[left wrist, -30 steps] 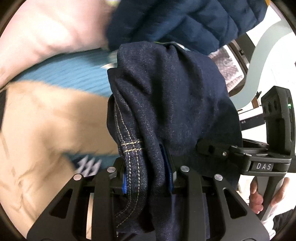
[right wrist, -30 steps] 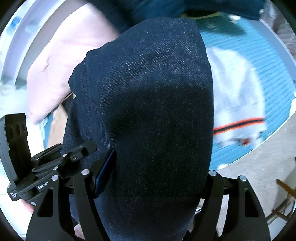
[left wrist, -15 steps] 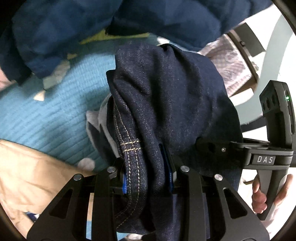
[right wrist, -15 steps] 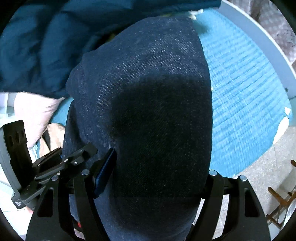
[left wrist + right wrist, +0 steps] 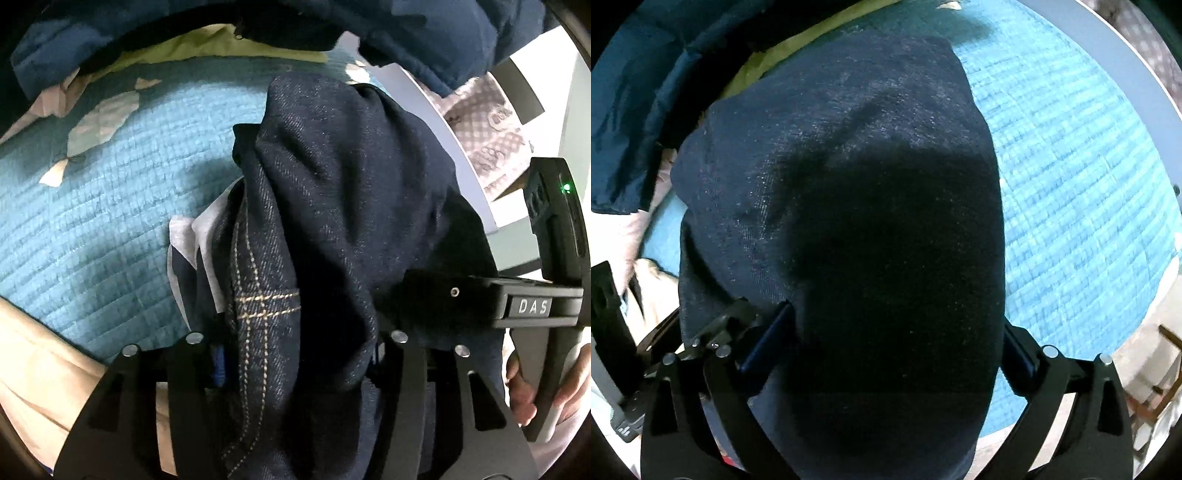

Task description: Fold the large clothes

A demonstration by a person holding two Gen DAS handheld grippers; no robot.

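Dark blue denim jeans (image 5: pixel 332 192) hang bunched between the fingers of my left gripper (image 5: pixel 295 358), a tan-stitched seam and a white pocket lining (image 5: pixel 184 236) showing at their left. The left jaws are opening and the pads stand wider than the fold. The same jeans (image 5: pixel 849 166) fill the right wrist view as a broad smooth fold between the fingers of my right gripper (image 5: pixel 894 347). Its jaws are opening too, spread wide, with a sliver of gap at the right pad. Under both lies a turquoise quilt (image 5: pixel 110 206) (image 5: pixel 1071 184).
A navy puffer jacket (image 5: pixel 424 33) (image 5: pixel 624 110) lies across the far side over a yellow-green cloth (image 5: pixel 192 48). A beige garment (image 5: pixel 44 362) is at the near left. Checked pink fabric (image 5: pixel 487 136) lies beyond the bed's pale edge. A hand (image 5: pixel 524 391) grips the other handle.
Both grippers have carried the jeans from over the pink pillow and beige garment down onto the turquoise quilt. Both pairs of jaws now stand wider apart around the denim.
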